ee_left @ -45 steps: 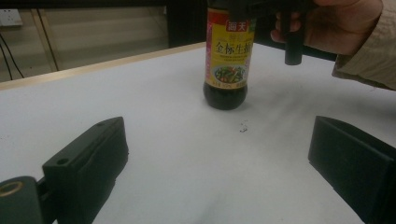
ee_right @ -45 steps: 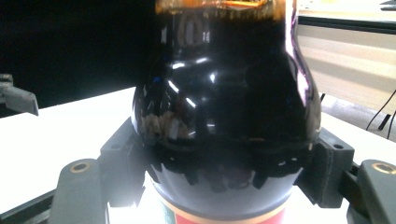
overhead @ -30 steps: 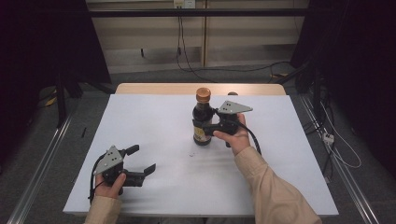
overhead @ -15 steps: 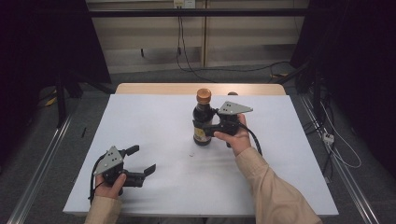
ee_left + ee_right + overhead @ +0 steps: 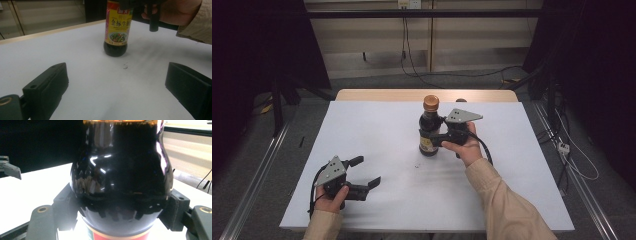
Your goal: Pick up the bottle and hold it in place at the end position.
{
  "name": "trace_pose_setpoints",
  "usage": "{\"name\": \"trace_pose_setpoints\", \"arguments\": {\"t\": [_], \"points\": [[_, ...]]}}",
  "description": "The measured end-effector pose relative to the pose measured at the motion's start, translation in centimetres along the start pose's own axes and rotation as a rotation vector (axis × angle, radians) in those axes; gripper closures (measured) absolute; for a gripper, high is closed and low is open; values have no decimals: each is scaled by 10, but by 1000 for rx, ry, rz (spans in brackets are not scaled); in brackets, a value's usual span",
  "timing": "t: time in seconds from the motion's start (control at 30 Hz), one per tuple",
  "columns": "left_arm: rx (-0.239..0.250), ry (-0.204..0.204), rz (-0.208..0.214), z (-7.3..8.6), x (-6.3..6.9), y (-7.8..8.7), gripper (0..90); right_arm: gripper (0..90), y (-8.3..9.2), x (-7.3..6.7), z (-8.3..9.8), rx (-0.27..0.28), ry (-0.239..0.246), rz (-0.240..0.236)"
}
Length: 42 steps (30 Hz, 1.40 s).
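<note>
While upright, the bottle (image 5: 430,127) sits inside the right tongs (image 5: 438,138).

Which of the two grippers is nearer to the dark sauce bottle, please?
The right. The right gripper is clamped around the bottle, its jaws pressing both sides. The left gripper sits apart at the table's near left, jaws open and empty.

White table (image 5: 377,125); grey floor (image 5: 372,82); cables; dark curtains (image 5: 257,45).
</note>
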<state>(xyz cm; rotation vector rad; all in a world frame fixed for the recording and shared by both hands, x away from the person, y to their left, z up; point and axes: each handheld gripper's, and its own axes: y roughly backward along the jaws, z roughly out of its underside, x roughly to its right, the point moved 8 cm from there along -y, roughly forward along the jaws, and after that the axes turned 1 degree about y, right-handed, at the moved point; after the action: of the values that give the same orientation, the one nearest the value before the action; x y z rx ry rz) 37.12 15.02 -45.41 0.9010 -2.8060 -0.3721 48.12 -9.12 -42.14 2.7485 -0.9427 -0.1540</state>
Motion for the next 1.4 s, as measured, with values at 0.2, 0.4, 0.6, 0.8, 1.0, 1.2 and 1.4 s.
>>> {"name": "trace_pose_setpoints", "arguments": {"t": [0.2,0.4,0.6,0.8,1.0,1.2,1.4], "points": [[5,3,-3,-6,-3,-5,44,270,0,0,0,-1,-5,8],[-10,35,-2,-16,-5,-14,43,269,0,0,0,-7,-13,16],[-26,23,6,-19,-4,-20,43,249,2,-3,3,-41,-11,94],[-41,27,-5,-24,-4,-26,46,271,6,-10,13,-33,15,167],[-47,17,4,-32,-3,-35,46,275,5,-9,8,14,-30,202],[-53,8,19,-38,1,-41,46,288,-3,-7,6,12,-54,217],[-60,15,25,-40,-1,-44,46,296,-4,-9,7,12,-48,237]]}}
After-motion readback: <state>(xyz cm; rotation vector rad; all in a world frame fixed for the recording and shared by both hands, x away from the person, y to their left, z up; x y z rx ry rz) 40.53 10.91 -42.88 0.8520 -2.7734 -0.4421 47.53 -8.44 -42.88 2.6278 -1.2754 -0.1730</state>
